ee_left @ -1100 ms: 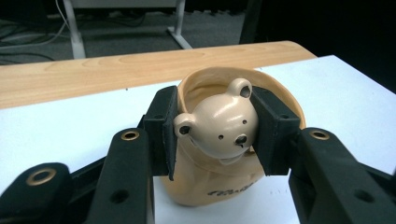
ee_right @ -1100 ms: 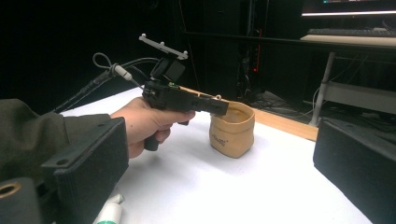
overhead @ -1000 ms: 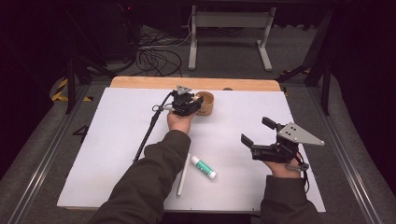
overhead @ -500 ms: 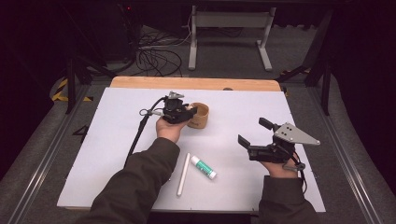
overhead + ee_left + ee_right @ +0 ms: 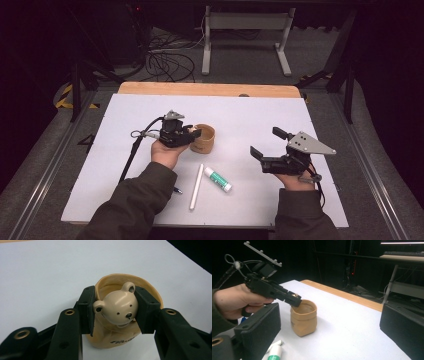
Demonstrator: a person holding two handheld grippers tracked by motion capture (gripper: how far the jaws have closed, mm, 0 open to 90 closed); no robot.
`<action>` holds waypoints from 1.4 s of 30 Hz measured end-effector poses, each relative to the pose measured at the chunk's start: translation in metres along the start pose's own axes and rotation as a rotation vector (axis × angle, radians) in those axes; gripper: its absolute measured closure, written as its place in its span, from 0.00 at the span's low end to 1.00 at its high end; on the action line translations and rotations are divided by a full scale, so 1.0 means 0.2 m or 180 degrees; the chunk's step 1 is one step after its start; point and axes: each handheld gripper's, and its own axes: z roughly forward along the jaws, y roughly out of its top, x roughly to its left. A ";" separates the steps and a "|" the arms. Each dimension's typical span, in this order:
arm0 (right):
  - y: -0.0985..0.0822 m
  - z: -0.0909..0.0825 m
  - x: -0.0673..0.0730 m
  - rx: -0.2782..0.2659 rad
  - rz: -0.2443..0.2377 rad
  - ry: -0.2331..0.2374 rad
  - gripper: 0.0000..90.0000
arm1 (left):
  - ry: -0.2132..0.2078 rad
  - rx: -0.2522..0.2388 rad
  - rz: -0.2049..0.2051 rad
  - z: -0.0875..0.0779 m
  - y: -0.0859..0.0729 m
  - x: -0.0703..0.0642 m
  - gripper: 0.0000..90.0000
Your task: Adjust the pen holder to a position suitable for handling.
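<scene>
Our left tongs (image 5: 116, 312) grip a tan bear figure (image 5: 117, 309) by its head, just above the mouth of the tan pouch (image 5: 117, 340); we should lower it straight in before letting go. Our right tongs (image 5: 269, 150) stand open, well right of the pouch. The bear's body is hidden

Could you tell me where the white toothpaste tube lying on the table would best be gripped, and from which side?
Probably across the middle of the toothpaste tube, coming from above with the open right tongs: it lies flat and slanted, both long sides free.
</scene>
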 end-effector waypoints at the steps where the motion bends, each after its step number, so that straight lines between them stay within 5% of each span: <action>1: 0.00 0.00 0.00 -0.0001 0.0007 -0.0003 0.05 | 0.0004 0.0003 -0.0005 -0.01 -0.01 0.00 0.62; 26: -0.01 0.02 0.01 0.0041 -0.0021 0.0021 0.05 | 0.0027 -0.0053 0.0034 -0.19 -0.16 0.01 0.62; 37: -0.01 0.03 0.01 0.0064 -0.0027 0.0033 0.05 | -0.0007 -0.0195 0.0058 -0.20 -0.20 0.02 0.61; 42: -0.01 0.03 0.02 0.0077 -0.0025 0.0028 0.05 | 0.0078 -0.0169 0.0171 -0.19 -0.21 0.02 0.47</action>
